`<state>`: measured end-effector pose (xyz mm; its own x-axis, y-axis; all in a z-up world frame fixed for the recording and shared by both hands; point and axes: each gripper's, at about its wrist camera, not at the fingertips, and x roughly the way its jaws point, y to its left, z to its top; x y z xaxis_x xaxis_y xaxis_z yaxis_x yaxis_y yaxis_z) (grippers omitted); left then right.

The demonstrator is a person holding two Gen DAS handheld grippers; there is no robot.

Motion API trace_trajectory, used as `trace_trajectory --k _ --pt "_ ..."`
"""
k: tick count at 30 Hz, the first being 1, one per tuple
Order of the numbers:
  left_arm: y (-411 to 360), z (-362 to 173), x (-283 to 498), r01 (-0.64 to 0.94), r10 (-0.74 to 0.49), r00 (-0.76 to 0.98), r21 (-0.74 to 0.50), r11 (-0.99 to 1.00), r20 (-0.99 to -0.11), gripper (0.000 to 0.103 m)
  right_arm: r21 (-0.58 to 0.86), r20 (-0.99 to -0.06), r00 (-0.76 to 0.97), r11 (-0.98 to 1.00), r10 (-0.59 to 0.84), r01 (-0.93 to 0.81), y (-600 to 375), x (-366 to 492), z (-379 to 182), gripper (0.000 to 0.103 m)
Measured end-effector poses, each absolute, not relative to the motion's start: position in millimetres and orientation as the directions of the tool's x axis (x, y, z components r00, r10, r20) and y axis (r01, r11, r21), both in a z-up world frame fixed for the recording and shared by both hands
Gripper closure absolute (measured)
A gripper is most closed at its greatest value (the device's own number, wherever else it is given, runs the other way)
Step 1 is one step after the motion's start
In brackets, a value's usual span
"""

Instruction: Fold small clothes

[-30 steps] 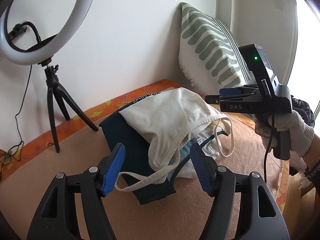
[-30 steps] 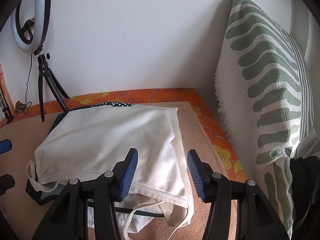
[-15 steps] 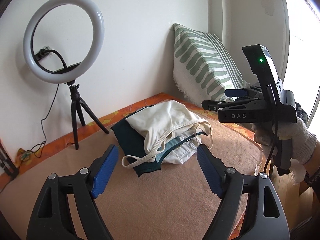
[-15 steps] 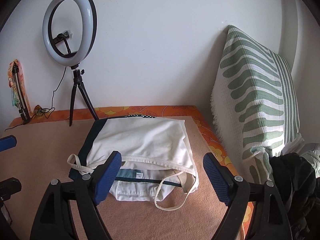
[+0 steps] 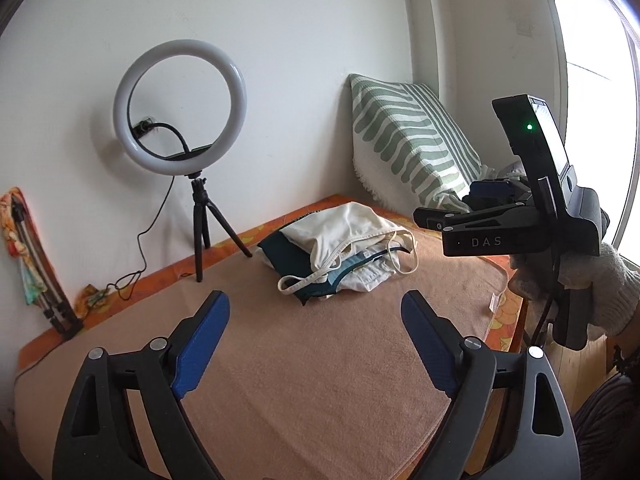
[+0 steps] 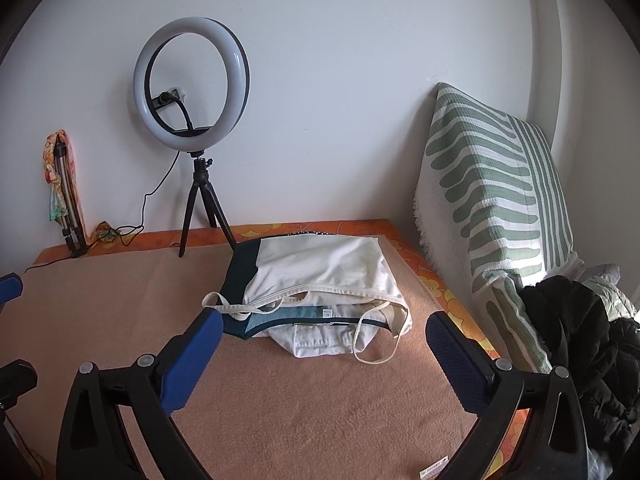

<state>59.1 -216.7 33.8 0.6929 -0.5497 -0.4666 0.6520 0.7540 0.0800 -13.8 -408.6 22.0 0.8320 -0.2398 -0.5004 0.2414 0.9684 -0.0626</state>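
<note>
Clothes [image 6: 320,292] lie stacked toward the far right of a tan blanket [image 6: 280,420], a cream top [image 6: 328,268] uppermost over dark teal and white pieces. Behind stand a green-striped pillow [image 6: 492,208] and a ring light [image 6: 192,80] on its tripod. Left gripper [image 5: 316,336] and right gripper [image 6: 324,350] hover apart from the pile, jaws spread wide, holding nothing.

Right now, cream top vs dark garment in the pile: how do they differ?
The cream top lies uppermost; the dark garment sits under it, showing only along the left edge. The cream top has loose straps trailing onto the blanket; the dark garment shows none. Both are folded in one stack, untouched by either gripper.
</note>
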Motion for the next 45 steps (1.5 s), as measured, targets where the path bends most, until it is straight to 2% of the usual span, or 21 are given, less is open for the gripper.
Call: trace_trajectory --k 2,4,24,45 --pt "-206 33 48 0.642 -0.543 0.706 0.087 0.761 -0.455 0.005 -0.068 -0.492 0.835 0.968 -0.244 0.243 -394 -24 20 0.0" --pt "-196 33 39 0.635 -0.541 0.715 0.089 0.767 -0.442 0.001 -0.068 -0.481 0.842 0.968 -0.245 0.242 -382 -33 18 0.0" --pt "-160 -5 33 0.527 -0.412 0.768 0.117 0.842 -0.491 0.001 -0.021 -0.43 0.871 0.967 -0.238 0.254 -342 -50 -9 0.0" --pt "-151 -7 26 0.517 -0.391 0.777 0.147 0.843 -0.494 0.001 -0.032 -0.415 0.877 0.967 -0.242 0.252 -330 -48 -10 0.0"
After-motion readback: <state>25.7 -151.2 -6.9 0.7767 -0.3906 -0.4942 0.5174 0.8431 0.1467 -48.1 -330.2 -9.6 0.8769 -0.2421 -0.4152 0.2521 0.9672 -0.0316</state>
